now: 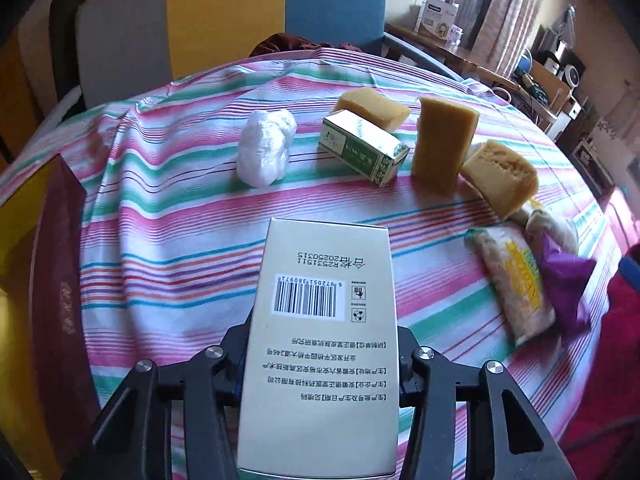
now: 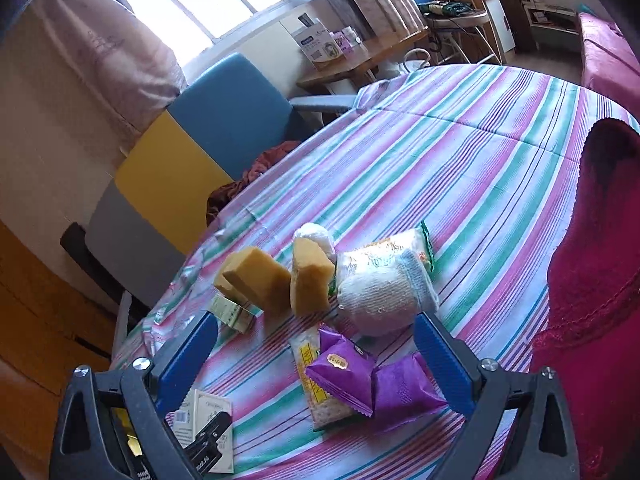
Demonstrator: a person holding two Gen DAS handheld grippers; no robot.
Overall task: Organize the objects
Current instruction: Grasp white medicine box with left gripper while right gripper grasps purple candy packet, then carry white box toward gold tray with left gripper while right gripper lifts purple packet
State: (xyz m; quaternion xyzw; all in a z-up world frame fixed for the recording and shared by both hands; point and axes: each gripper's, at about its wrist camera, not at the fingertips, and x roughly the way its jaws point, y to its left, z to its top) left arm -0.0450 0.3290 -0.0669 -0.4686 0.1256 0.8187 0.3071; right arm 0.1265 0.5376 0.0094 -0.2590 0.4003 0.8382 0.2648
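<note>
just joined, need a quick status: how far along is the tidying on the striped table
Early. Nothing looks sorted yet. In hand: the left gripper is shut on the white barcode box; the right gripper is open over the purple packets. Sponges and green box remain scattered.

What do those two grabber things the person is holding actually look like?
Both are black plastic pincers with two fingers each, built from angular linkage bars joined by round silver bolts. The right gripper has bright blue ribbed pads on the inner faces of its fingers. On the left gripper the fingers look black; its pads are hidden. No hand, sleeve or cable is visible.
</note>
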